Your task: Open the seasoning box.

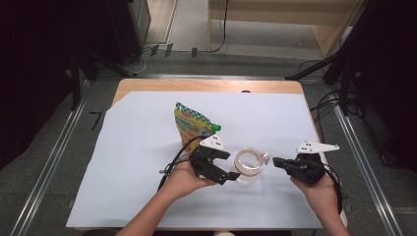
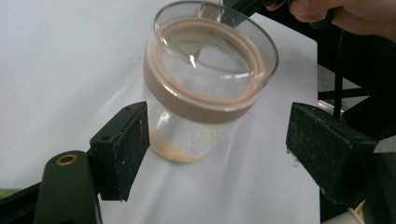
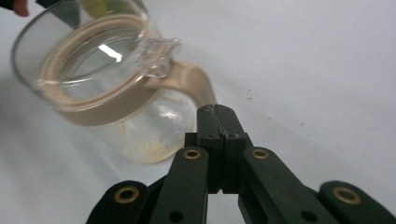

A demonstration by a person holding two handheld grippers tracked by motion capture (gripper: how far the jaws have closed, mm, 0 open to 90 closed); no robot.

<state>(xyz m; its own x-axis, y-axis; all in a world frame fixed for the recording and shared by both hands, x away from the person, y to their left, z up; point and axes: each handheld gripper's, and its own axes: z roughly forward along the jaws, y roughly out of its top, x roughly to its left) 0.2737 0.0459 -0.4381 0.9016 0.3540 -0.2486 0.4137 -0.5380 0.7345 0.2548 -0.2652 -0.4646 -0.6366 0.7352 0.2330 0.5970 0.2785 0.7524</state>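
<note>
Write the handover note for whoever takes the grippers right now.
Left gripper: open, jaws either side of the glass jug but not closed on it.
Right gripper: shut, empty, tips beside the jug's beige handle.
Jug stands upright mid-table on the white sheet, a thin layer of pale powder in its bottom.
Green snack pouch stands behind the left gripper.
Done: approach. Left: grasping the jug; pouch untouched.

The print on the snack bag [image 1: 189, 125] is too small to read, and the left gripper [image 1: 215, 164] hides its lower corner.
</note>
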